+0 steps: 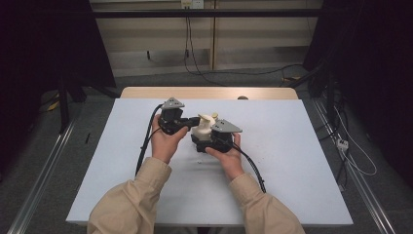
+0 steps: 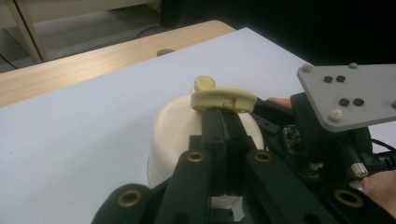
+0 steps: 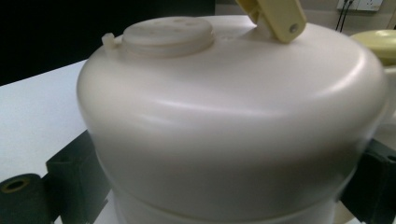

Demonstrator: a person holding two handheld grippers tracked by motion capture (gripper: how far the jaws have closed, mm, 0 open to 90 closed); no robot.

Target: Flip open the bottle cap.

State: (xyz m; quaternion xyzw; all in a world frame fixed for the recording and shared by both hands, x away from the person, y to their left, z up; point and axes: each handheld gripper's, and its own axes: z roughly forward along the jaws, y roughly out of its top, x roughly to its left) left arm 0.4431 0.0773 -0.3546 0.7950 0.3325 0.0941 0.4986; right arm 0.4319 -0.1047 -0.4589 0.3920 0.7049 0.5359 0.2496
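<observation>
Cream toy rice cooker (image 1: 203,127) sat on the white table (image 1: 292,161), between the two grippers and right in front of both. Right gripper (image 1: 214,139) had its jaws spread wide around the cooker's lower body, one black pad on each side of the wall in the right gripper view (image 3: 70,172); whether they actually pressed the wall, can't tell. Likely reason: it braced the pot so it wouldn't slide or tip while the other hand worked on top.

Left gripper (image 2: 224,126) came in from the side, jaws pressed together on the yellow handle (image 2: 224,99), which sat just above its fingertips and over the dome. The pinch was at the handle's flat bar, probably to swing it or lift the lid by it. The handle's pivot end (image 3: 280,16) showed at the top of the right gripper view, beside the round steam cap (image 3: 168,35) on the lid.

Right gripper's grey plate (image 2: 350,93) sat just beyond the left jaws, so the two tools were near each other, not touching as far as visible.
</observation>
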